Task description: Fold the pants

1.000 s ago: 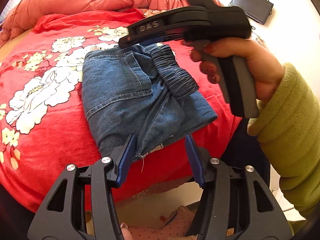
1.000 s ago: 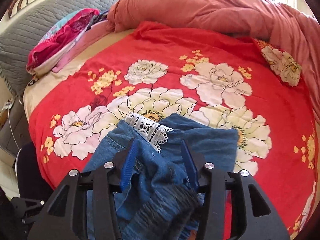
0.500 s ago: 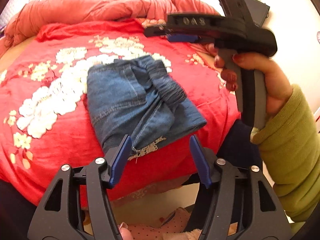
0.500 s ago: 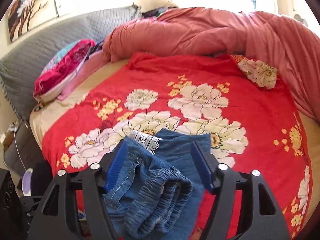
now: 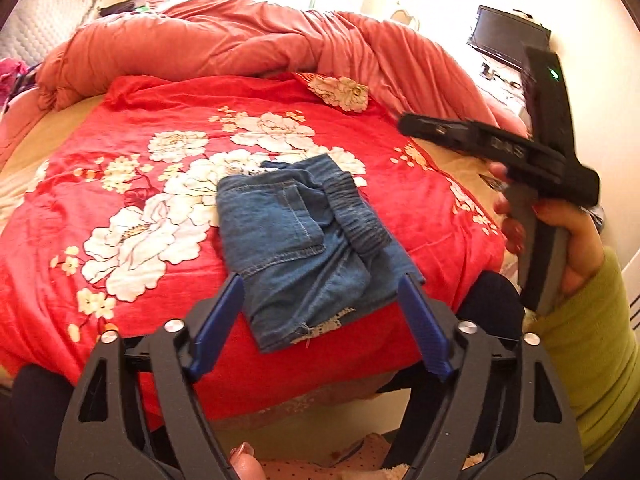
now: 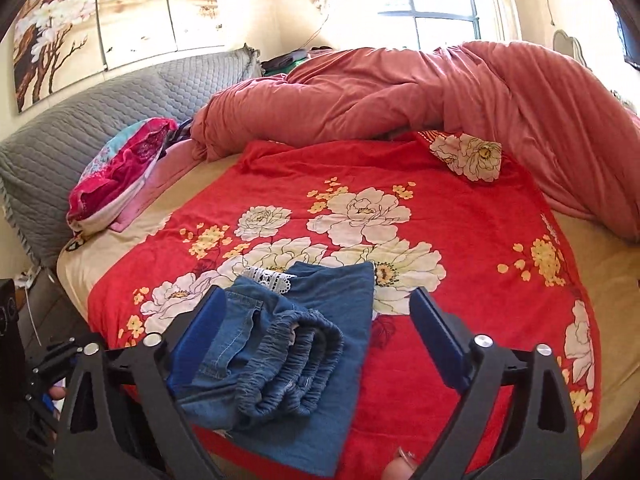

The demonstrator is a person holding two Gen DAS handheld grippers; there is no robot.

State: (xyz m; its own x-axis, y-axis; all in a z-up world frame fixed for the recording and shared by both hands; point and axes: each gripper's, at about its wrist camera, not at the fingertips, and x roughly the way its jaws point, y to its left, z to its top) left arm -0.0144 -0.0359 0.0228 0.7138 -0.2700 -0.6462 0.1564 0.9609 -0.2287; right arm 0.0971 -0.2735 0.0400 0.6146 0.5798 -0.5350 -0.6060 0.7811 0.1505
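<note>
Pants: denim pants [image 5: 304, 248] lie folded into a compact bundle on the red floral blanket [image 5: 120, 152], near the bed's front edge
Left gripper [image 5: 320, 332]: fingers wide apart, holding nothing, above the bundle
Right gripper [image 6: 316, 344]: fingers wide apart, empty
Progress: folding looks finished; perhaps only tidying the bunched waistband [image 6: 288, 368] remains

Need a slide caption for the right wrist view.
Folded denim pants lie on the red floral blanket, jaws open above them.
</note>
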